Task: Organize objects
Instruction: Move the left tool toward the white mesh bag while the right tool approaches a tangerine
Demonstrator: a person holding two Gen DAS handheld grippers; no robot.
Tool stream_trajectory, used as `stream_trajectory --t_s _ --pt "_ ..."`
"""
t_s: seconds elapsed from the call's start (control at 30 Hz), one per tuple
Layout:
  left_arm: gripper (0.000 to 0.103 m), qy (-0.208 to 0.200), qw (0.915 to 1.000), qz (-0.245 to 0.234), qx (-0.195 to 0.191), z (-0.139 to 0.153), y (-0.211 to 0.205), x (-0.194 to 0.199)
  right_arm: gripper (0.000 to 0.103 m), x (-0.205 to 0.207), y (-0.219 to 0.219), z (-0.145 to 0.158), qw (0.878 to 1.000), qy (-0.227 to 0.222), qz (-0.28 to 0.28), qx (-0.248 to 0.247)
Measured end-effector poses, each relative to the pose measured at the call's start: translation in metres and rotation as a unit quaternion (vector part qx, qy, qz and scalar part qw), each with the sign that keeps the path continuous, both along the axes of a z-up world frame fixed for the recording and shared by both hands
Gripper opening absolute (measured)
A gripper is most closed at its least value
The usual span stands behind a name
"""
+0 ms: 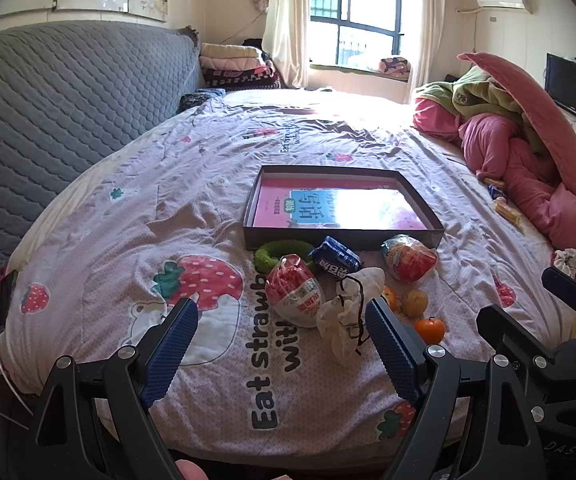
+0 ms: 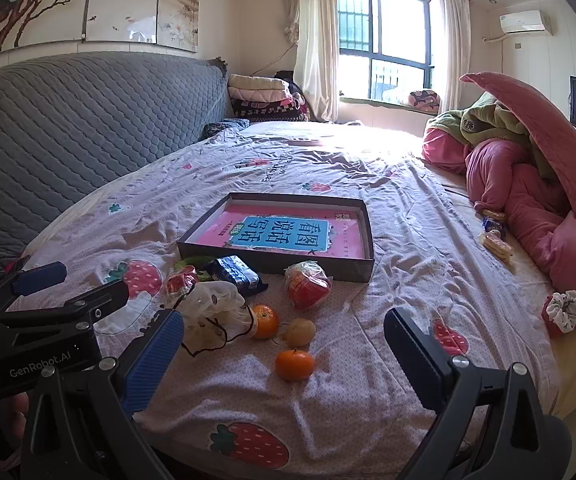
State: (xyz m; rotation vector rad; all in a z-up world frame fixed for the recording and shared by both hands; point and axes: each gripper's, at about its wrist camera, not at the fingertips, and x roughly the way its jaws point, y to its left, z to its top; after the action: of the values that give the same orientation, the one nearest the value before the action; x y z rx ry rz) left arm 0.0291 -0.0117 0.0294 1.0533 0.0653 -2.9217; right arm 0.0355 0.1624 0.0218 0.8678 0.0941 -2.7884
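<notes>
We hold our left gripper (image 1: 281, 334) and right gripper (image 2: 283, 346) with jaws spread wide and empty above the strawberry-print bedsheet (image 2: 388, 216). Snack packets, a white drawstring pouch (image 2: 215, 308) and two small orange tangerines (image 2: 294, 364) lie clustered just beside the shallow dark cardboard tray (image 2: 271, 264) holding a pink book (image 2: 288, 234).

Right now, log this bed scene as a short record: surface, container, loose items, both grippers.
surface: bedspread with strawberry print
container: shallow dark box holding a pink book
loose items: two oranges, a yellowish fruit, white drawstring pouch, blue snack pack, two red-and-white snack bags, all in front of the box
left gripper: open, empty
right gripper: open, empty
</notes>
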Motion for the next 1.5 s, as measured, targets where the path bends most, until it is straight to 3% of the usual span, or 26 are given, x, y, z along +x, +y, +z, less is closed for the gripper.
stream_trajectory --t_s 0.67,1.5 --pt "0.086 -0.014 0.9998 -0.014 -0.001 -0.010 0.004 -0.003 0.101 -0.002 0.000 -0.008 1.000 -0.008 0.000 0.008" --pt "0.086 -0.070 0.9967 -0.036 0.021 -0.051 -0.001 -0.021 0.101 -0.022 0.008 -0.048 0.998 -0.068 -0.001 0.012"
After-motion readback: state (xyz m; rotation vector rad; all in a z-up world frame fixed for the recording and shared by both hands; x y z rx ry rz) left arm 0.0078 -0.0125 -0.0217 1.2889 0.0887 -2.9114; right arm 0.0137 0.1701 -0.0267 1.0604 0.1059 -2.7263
